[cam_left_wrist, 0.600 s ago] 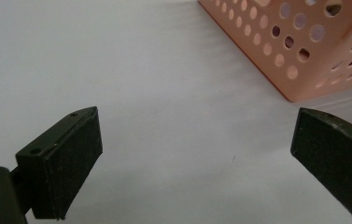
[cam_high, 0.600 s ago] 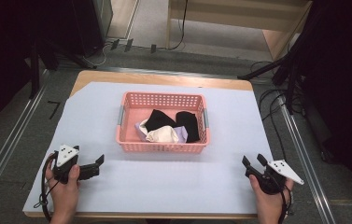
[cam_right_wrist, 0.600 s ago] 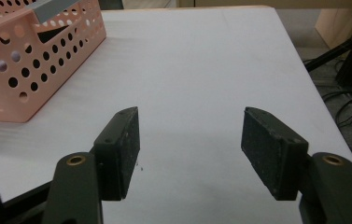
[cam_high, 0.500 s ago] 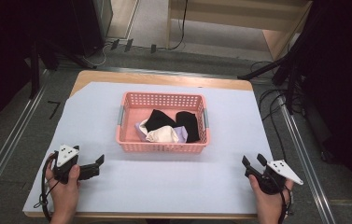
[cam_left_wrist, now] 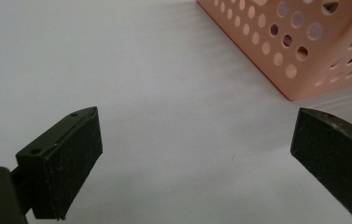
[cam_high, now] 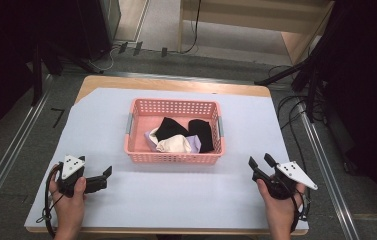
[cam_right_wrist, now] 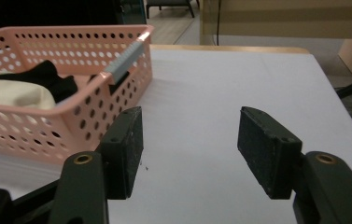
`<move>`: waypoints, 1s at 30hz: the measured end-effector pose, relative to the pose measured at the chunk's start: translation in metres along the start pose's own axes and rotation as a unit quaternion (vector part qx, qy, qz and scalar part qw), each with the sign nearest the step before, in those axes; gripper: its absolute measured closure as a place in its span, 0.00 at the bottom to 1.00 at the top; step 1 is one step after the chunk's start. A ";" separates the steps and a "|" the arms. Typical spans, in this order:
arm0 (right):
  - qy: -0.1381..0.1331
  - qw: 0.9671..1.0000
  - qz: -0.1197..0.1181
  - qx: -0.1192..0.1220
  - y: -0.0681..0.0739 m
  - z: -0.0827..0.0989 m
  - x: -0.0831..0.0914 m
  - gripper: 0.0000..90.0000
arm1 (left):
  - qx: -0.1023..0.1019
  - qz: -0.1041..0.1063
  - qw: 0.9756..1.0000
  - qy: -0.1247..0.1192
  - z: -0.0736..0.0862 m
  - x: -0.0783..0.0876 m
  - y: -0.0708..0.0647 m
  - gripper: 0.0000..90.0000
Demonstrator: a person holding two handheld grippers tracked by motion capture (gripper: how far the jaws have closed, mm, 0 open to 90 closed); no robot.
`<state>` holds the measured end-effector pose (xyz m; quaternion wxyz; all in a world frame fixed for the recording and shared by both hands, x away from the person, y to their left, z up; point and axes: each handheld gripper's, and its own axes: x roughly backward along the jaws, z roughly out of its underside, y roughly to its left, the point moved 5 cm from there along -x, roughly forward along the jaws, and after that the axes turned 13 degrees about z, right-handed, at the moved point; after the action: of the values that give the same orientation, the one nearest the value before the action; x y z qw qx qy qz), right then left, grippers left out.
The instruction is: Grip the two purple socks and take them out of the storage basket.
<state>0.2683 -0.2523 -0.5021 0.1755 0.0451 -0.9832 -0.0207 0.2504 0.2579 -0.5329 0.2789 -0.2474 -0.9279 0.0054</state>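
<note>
A pink perforated basket [cam_high: 173, 159] stands in the middle of the white-covered table [cam_high: 176, 200]. Inside lie a black garment [cam_high: 168, 128], a second black piece [cam_high: 202, 134], a cream cloth [cam_high: 173, 145] and a lavender piece [cam_high: 194, 142]. My left gripper [cam_high: 107, 172] rests low at the near left, open and holding nothing. My right gripper [cam_high: 258, 162] sits at the near right, also open. The left gripper view has wide-apart jaws around my left gripper [cam_left_wrist: 194, 121], with a basket corner [cam_left_wrist: 304, 42] beyond. My right gripper [cam_right_wrist: 190, 116] points past the basket [cam_right_wrist: 33, 126], where the cream cloth [cam_right_wrist: 10, 93] and black fabric [cam_right_wrist: 47, 74] show.
Bare wood edges the table's far side [cam_high: 176, 84]. Metal rails [cam_high: 6, 160] run along the floor at both sides, and cables [cam_high: 296, 107] trail at the right. Dark stands and wooden furniture [cam_high: 256, 15] are behind the table.
</note>
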 end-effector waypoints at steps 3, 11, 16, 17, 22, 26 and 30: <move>-0.005 1.000 -0.012 0.003 0.014 -0.009 -0.004 0.47 | 0.000 0.000 1.000 0.000 0.000 0.000 0.000 0.03; -0.007 1.000 -0.028 0.011 0.046 -0.028 -0.016 0.49 | 0.001 0.001 1.000 0.001 0.000 0.000 0.000 0.03; -0.008 0.999 -0.037 0.015 0.062 -0.035 -0.022 0.52 | 0.000 0.000 1.000 0.001 0.000 0.000 0.000 0.03; -0.011 0.999 -0.038 0.019 0.066 -0.036 -0.024 0.53 | 0.001 0.000 1.000 0.001 0.000 0.000 0.000 0.03; 0.000 0.998 -0.048 0.029 0.084 -0.038 -0.031 0.55 | 0.000 0.000 1.000 0.003 0.000 0.000 0.000 0.03; 0.013 0.998 -0.058 0.033 0.096 -0.040 -0.038 0.57 | 0.000 0.000 1.000 0.003 0.000 0.000 0.000 0.03; 0.025 0.997 -0.063 0.038 0.106 -0.040 -0.045 0.58 | 0.001 0.000 1.000 0.003 0.000 -0.001 0.000 0.03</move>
<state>0.3151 -0.1431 -0.4741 0.1968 0.1143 -0.9737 0.0071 0.2510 0.2580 -0.5333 0.2817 -0.2474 -0.9270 0.0053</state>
